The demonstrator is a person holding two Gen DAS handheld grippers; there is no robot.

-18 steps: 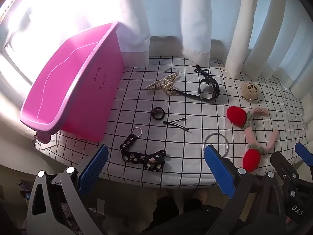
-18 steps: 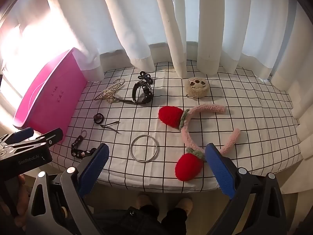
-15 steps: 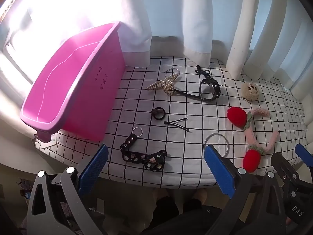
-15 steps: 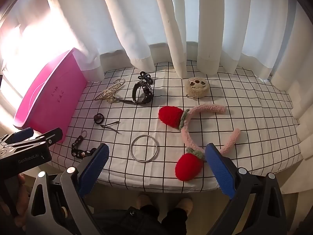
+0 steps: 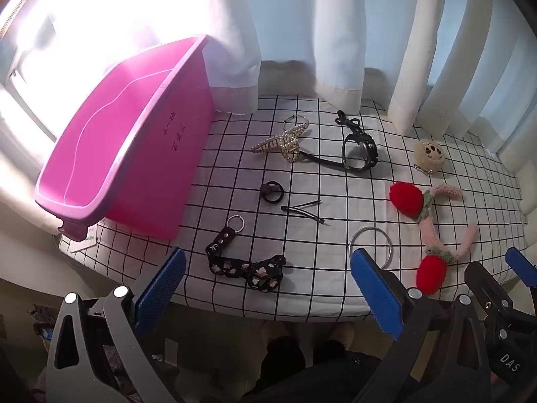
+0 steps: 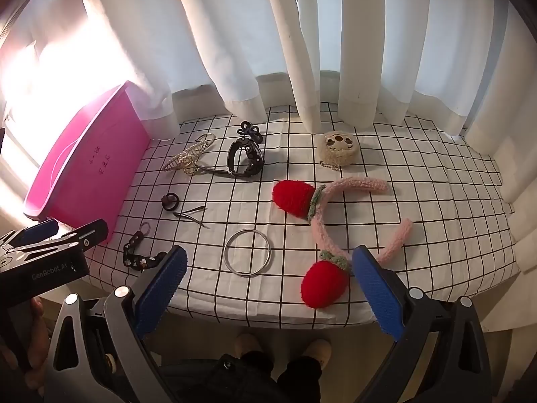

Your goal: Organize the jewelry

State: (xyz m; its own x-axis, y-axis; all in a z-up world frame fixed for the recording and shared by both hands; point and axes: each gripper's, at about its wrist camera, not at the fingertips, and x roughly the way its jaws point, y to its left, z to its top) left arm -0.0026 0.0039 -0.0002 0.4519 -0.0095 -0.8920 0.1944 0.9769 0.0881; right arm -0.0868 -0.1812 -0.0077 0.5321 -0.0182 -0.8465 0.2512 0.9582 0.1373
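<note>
A pink bin (image 5: 110,168) stands at the table's left end; it also shows in the right wrist view (image 6: 84,168). On the checked cloth lie a pearl hair clip (image 5: 278,142), a black watch (image 5: 359,151), a black hair tie (image 5: 272,193), bobby pins (image 5: 302,211), a black strap with a keyring (image 5: 241,262), a silver bangle (image 6: 247,257), a pink strawberry headband (image 6: 335,221) and a plush charm (image 6: 337,149). My left gripper (image 5: 268,288) is open and empty at the front edge, near the strap. My right gripper (image 6: 268,288) is open and empty, near the bangle.
White curtains (image 6: 302,50) hang along the back of the table. The cloth's front edge (image 6: 268,319) drops off just ahead of both grippers. The person's feet (image 6: 285,346) show below. The right gripper (image 5: 510,282) also shows at the right in the left wrist view.
Both views have shifted only slightly. No object on the cloth has moved and both grippers stay open.
</note>
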